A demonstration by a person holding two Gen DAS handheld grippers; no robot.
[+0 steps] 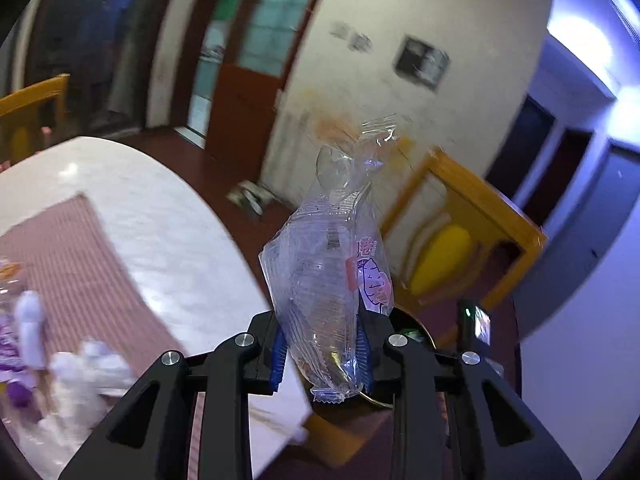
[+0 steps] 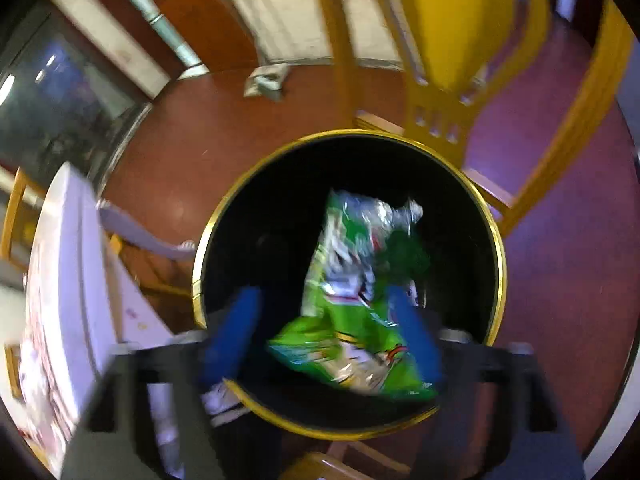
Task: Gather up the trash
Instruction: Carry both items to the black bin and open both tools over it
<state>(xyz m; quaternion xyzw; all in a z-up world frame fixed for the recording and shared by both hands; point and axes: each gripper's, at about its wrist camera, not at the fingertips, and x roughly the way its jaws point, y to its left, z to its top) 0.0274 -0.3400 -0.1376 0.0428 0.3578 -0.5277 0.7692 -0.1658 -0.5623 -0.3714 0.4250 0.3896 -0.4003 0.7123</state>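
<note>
My left gripper is shut on a clear plastic wrapper with pink print, which stands up between the blue pads. It hangs past the edge of the white table. In the right wrist view a black bin with a gold rim sits on the floor directly below. My right gripper is open above the bin's mouth. A crumpled green snack bag lies loose between its blue fingers, close to the right one and well clear of the left one.
Several blurred wrappers and white scraps lie on the table's striped mat. A yellow wooden chair stands just behind the bin. The table edge is at the bin's left. Something pale lies on the red floor by the wall.
</note>
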